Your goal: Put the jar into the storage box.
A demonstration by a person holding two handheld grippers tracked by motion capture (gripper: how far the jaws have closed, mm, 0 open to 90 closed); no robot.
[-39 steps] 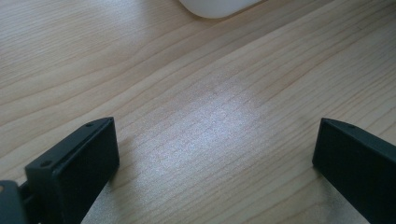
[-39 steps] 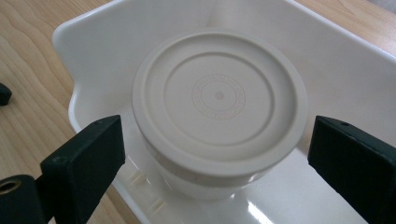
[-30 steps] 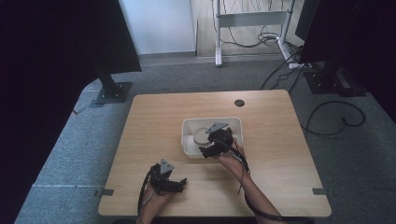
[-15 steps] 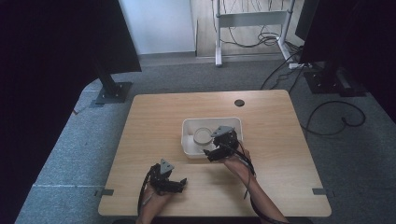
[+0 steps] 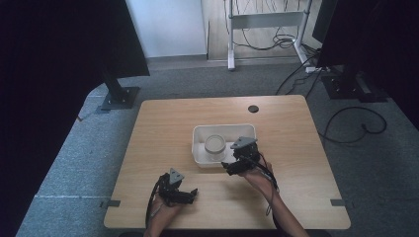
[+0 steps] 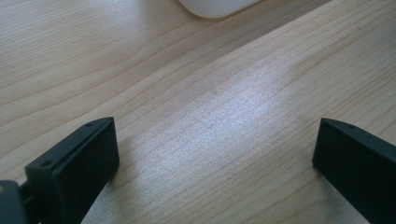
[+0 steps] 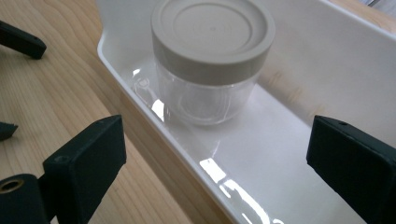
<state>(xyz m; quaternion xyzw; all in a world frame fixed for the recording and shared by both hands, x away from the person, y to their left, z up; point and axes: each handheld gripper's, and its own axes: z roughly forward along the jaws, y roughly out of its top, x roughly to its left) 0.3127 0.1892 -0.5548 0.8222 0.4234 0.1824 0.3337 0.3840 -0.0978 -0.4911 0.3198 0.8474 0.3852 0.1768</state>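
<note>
A clear jar with a beige lid stands upright in a white tray at the table's middle. In the right gripper view the jar sits just behind the tray's near wall. My right gripper hovers at the tray's front right corner, open and holding nothing, and its jaws straddle the tray's wall. Close to the table's front edge, my left gripper is open over bare wood, with the tray's corner beyond it.
The wooden table has a small dark round hole near its far edge. Black stands and cables lie on the grey floor around it. The left gripper's jaws show at the left edge of the right gripper view.
My right gripper has drawn back from over the tray toward the person, to the tray's front right corner. The left gripper and the jar have stayed put.
</note>
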